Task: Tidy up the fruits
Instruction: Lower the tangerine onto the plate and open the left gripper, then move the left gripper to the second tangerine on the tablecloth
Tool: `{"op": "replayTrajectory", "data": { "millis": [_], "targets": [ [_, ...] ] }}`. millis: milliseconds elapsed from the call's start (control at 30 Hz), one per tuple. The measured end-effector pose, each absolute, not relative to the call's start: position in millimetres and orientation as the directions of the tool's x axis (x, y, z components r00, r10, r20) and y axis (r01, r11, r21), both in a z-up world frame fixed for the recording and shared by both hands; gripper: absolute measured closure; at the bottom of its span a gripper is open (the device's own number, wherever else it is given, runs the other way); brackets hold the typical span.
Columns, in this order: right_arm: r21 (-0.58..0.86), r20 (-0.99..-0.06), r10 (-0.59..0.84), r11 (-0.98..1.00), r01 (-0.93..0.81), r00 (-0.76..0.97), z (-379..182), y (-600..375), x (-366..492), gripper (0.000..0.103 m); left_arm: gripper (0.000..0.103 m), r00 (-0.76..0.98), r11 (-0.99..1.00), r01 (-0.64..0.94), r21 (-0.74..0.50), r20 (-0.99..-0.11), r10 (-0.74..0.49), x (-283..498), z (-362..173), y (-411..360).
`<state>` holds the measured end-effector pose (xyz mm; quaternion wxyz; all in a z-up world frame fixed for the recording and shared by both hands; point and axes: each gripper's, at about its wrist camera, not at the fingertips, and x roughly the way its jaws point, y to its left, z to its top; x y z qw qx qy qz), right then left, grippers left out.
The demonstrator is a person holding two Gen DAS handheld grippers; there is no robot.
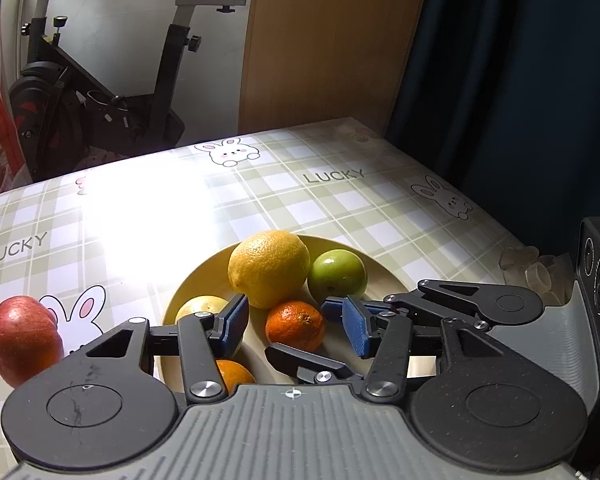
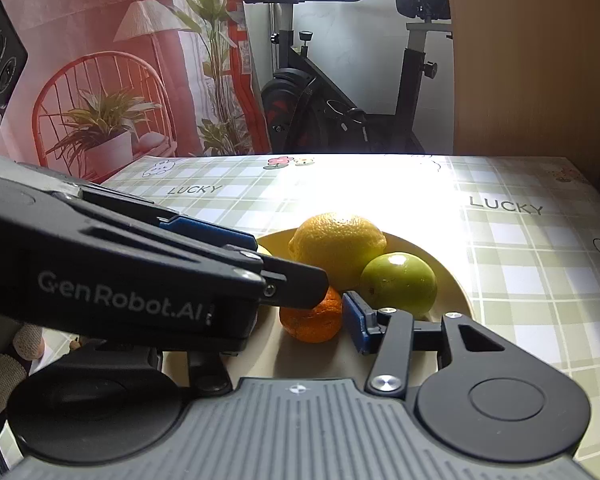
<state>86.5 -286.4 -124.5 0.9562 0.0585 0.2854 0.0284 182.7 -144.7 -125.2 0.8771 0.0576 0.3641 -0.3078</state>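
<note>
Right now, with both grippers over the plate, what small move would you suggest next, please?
Probably swing the open left gripper left toward the red apple: it alone sits on the tablecloth, outside the plate holding the other fruit.

Yellow plate (image 1: 384,276) on the checked cloth, big lemon (image 1: 269,267) at the back touching a green fruit (image 1: 337,274), mandarin (image 1: 295,325) in front, red apple (image 1: 24,340) off-plate, left.

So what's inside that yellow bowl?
The yellow bowl holds a lemon, a green fruit, a mandarin, a pale yellow fruit and another orange one. Both are partly covered by the left gripper, jaws open.
</note>
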Motion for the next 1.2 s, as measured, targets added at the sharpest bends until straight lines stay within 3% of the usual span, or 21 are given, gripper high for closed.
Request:
{"op": "replayTrajectory", "data": {
  "millis": [333, 767, 1200],
  "targets": [
    [0.148, -0.489, 0.094, 0.989, -0.024, 0.867, -104.5, -263.8, 59.2, 0.053, 0.049, 0.619, 0.827, 0.557, -0.073, -0.628, -0.472, 147.6, -95.3, -116.2],
    [0.151, -0.46, 0.146, 0.985, -0.085, 0.876, -108.6, -215.6, 28.3, 0.053, 0.049, 0.74, 0.913, 0.403, -0.057, -0.566, -0.363, 99.3, -82.2, -49.9],
    [0.105, -0.462, 0.184, 0.983, -0.152, 0.868, -110.4, -188.2, 13.8, 0.053, 0.049, 0.764, 0.95, 0.304, -0.077, -0.576, -0.291, 69.3, -90.4, 4.4]
  ]
}}
